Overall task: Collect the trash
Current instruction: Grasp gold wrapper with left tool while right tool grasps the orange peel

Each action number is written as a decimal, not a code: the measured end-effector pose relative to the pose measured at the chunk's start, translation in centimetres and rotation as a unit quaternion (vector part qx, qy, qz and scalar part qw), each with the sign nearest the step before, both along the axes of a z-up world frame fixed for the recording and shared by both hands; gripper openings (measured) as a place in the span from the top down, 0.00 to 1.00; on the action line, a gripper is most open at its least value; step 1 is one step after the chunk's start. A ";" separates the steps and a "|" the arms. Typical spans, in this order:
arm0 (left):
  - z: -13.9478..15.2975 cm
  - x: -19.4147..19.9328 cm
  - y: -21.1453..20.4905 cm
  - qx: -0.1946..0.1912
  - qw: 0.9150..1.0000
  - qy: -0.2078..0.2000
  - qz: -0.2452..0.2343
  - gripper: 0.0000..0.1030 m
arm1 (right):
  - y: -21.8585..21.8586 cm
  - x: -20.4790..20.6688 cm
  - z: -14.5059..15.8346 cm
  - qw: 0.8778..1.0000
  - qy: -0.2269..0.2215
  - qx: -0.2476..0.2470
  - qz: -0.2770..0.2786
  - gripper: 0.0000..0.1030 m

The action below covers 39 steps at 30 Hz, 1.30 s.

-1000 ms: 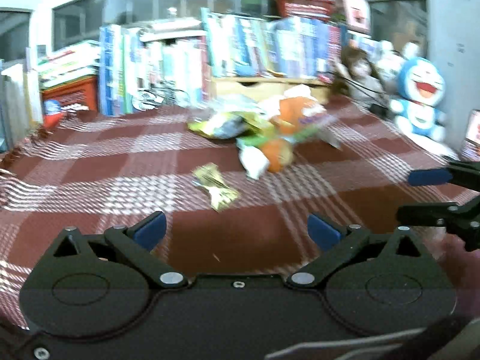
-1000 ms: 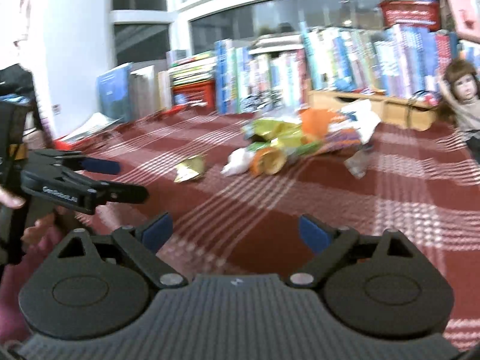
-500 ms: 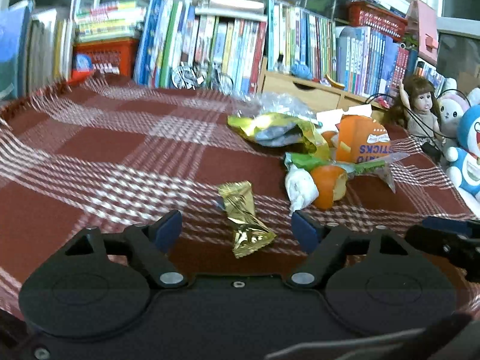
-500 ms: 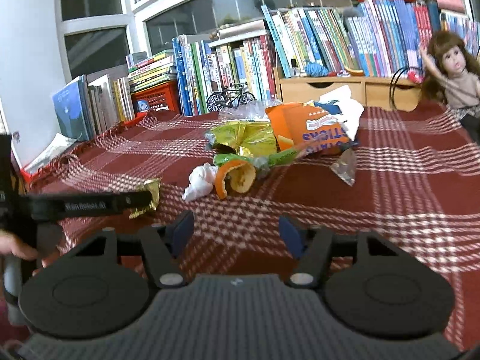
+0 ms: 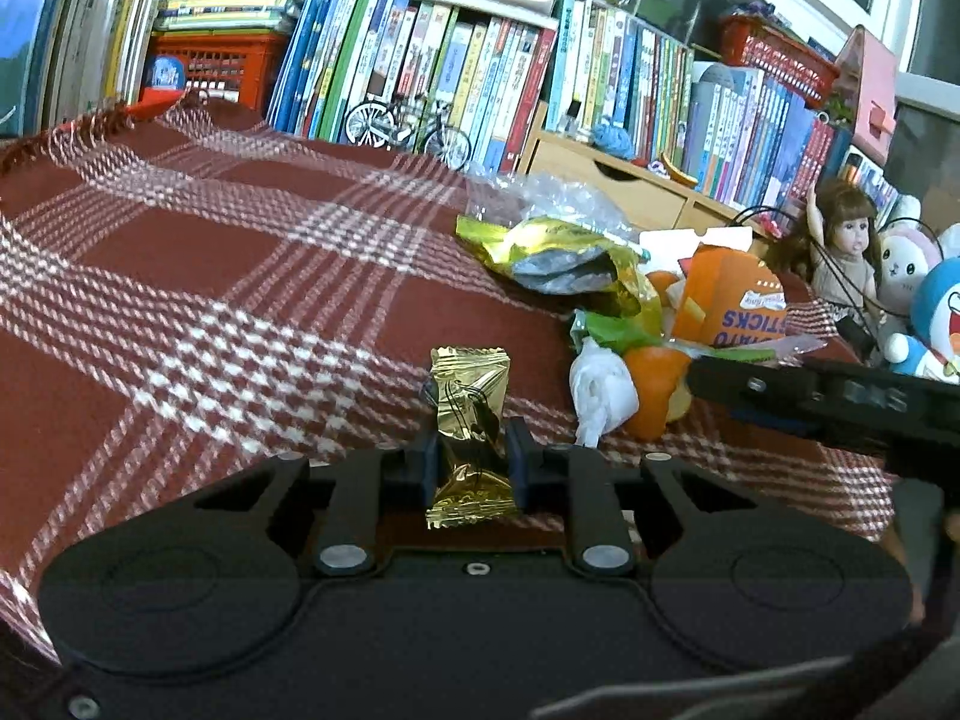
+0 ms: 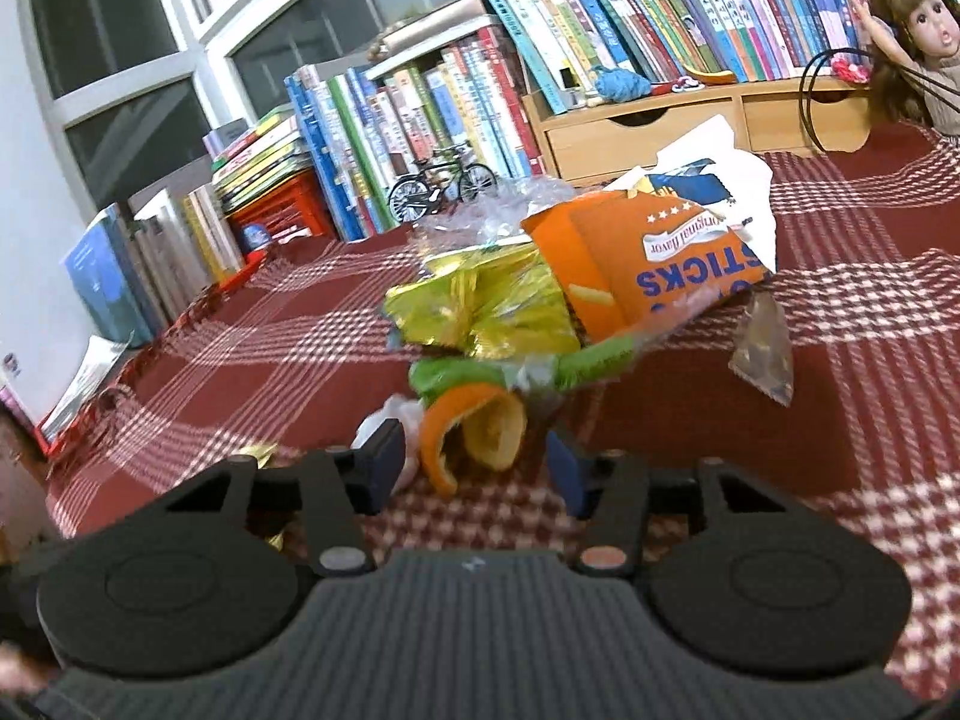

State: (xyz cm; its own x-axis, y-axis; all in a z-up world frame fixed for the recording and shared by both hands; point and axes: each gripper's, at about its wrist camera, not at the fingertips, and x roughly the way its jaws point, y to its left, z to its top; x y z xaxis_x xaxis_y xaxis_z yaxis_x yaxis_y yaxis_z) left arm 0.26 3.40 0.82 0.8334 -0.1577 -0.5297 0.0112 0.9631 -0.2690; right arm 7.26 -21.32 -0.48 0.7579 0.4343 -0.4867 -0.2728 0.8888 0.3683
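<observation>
Left tool (image 5: pixel 471 462) is clamped on the gold candy wrapper (image 5: pixel 470 420): both blue pads squeeze its middle, top half sticks up past the tips, bottom end hangs back toward the tool body. Wrapper looks lifted off the red plaid cloth (image 5: pixel 198 276) on the tabletop, tho contact underneath is hidden. Ahead & to the right of the left tool, just beside it: crumpled white tissue (image 5: pixel 600 387) touching an orange peel (image 5: pixel 657 387). Further out that side, the rest of the trash pile w/ yellow foil bag (image 5: pixel 558 252) and orange snack box (image 5: pixel 735 300). Right tool's finger crosses the left view at right as a dark bar. Right tool (image 6: pixel 471 465) has jaws parted, gripping nothing; the orange peel (image 6: pixel 474 435) sits right between its tips, not pinched, whether either pad touches it can't be told. Tissue (image 6: pixel 390 420) just outside its left pad. Straight ahead of right tool: green wrapper (image 6: pixel 456 372), foil bag (image 6: pixel 480 312), snack box (image 6: pixel 648 264). Small clear plastic scrap (image 6: pixel 762 354) ahead-right, apart from pile.
</observation>
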 end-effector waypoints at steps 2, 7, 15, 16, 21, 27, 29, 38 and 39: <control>0.3 -0.4 -0.2 0.013 1.000 -0.013 -0.003 0.84 | 0.3 1.0 -0.2 1.000 0.005 0.001 -0.003 0.41; 1.2 -1.1 -0.7 0.030 0.999 -0.036 -0.015 0.84 | 1.3 2.9 -0.5 1.000 0.029 -0.009 0.007 0.57; 2.2 -2.6 -0.9 0.042 0.997 -0.057 -0.007 0.85 | 1.2 0.6 0.6 0.999 0.003 -0.041 0.015 0.75; 2.3 -2.8 -0.8 0.041 0.997 -0.059 -0.010 0.85 | 1.1 0.1 0.7 0.999 -0.001 -0.044 0.015 0.75; 2.7 -3.8 -0.8 0.037 0.997 -0.060 -0.022 0.85 | 0.1 -2.0 1.4 0.999 -0.016 -0.043 0.009 0.76; 2.8 -5.1 -1.0 0.040 0.997 -0.059 -0.035 0.85 | -0.7 -4.5 2.2 0.998 -0.032 -0.048 0.007 0.76; 2.7 -5.4 -1.2 0.041 0.997 -0.057 -0.039 0.84 | -0.6 -5.1 2.1 0.997 -0.036 -0.062 0.009 0.76; 1.9 -6.0 -2.0 0.049 0.996 -0.044 -0.052 0.84 | 1.0 -6.1 0.2 0.992 -0.052 -0.116 0.015 0.55; 1.9 -6.1 -2.0 0.050 0.996 -0.043 -0.053 0.84 | 1.2 -6.2 0.0 0.991 -0.053 -0.120 0.018 0.52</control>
State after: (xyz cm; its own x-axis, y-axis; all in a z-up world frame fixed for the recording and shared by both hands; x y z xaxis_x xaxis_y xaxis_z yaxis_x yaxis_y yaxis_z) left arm -5.80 1.35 2.70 0.8578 -0.1977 -0.4744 0.1338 0.9771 -0.1653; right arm 1.10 -20.10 -0.47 0.7966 0.3438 -0.4973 -0.3319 0.9362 0.1156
